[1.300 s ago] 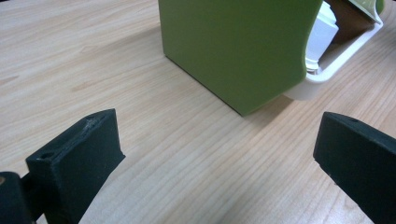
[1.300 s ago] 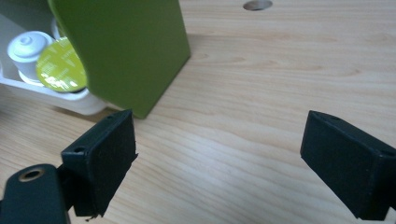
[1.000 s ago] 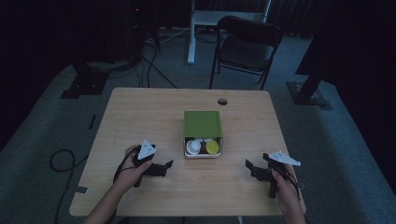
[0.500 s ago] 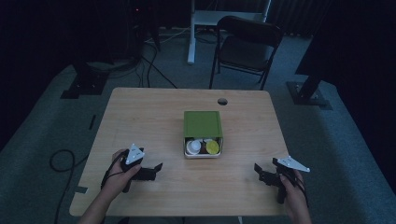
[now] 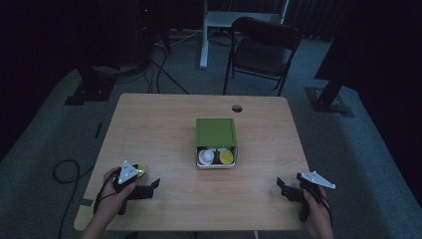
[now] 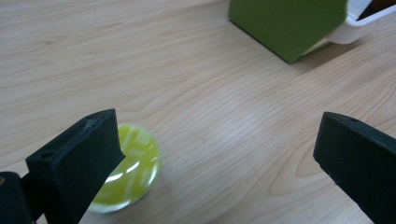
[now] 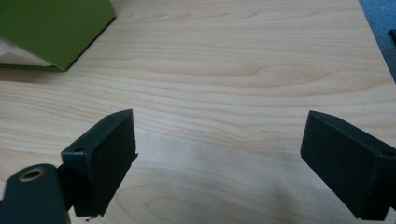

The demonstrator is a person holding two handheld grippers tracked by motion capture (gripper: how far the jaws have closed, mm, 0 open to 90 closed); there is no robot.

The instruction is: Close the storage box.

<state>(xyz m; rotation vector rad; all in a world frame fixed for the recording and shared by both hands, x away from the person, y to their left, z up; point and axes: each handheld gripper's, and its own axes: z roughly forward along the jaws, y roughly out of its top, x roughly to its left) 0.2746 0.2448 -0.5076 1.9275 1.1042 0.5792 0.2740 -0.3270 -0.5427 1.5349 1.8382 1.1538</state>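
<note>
Left tool point(image 5: 149, 188) agape | yellow-green lid point(image 6: 128, 170) flat, round, axisless

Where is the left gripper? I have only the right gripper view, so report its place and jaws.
Observer: The left gripper is at the table's near left corner, with its jaws wide open and nothing between them.
Operator: Report what lies next to it.
Observer: A small yellow-green disc lies flat on the wood, partly hidden behind one jaw in the left gripper view.
Operator: Now tell me what the green box holds.
Observer: The green box stands at the table's middle. Its open near end shows a white round piece and a yellow one side by side.
</note>
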